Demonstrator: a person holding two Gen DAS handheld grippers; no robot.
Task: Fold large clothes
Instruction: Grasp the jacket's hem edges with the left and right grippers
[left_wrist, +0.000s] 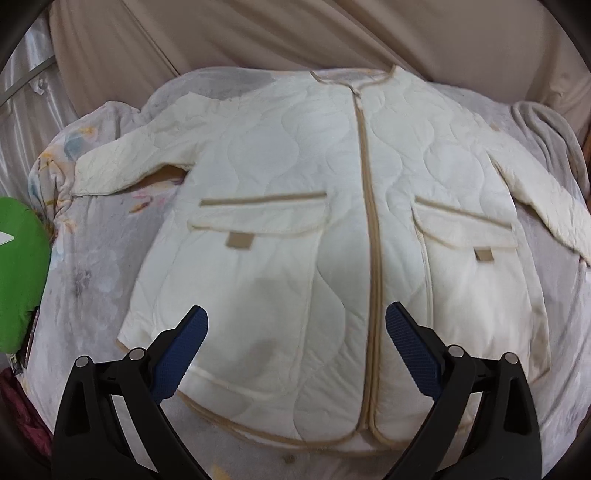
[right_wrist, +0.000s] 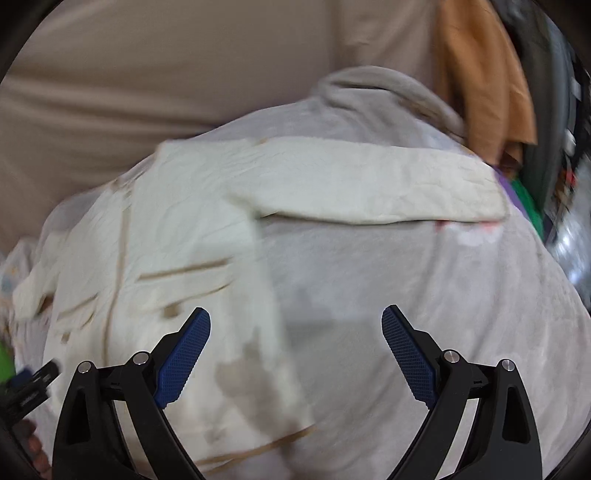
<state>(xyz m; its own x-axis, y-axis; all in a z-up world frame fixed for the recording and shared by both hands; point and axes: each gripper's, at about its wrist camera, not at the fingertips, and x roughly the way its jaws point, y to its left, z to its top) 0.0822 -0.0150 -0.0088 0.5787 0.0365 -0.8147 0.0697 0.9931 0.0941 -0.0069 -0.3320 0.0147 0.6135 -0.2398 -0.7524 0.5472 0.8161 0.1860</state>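
A cream quilted jacket (left_wrist: 295, 206) with tan trim lies flat, front up and zipped, on a grey blanket (left_wrist: 92, 280). Both sleeves spread out to the sides; the left sleeve (left_wrist: 125, 162) angles down. My left gripper (left_wrist: 295, 332) hovers open above the jacket's hem, near the zip. In the blurred right wrist view the jacket (right_wrist: 166, 229) fills the left half, and its right sleeve (right_wrist: 369, 184) stretches across to the right. My right gripper (right_wrist: 295, 332) is open over the jacket's side edge and the blanket (right_wrist: 406, 280), with nothing between its fingers.
A green object (left_wrist: 18, 277) sits at the blanket's left edge. Beige draped fabric (left_wrist: 258, 33) hangs behind. An orange cloth (right_wrist: 480, 81) and dark clutter (right_wrist: 554, 147) stand at the far right. A bunched grey blanket fold (left_wrist: 543, 122) lies at the back right.
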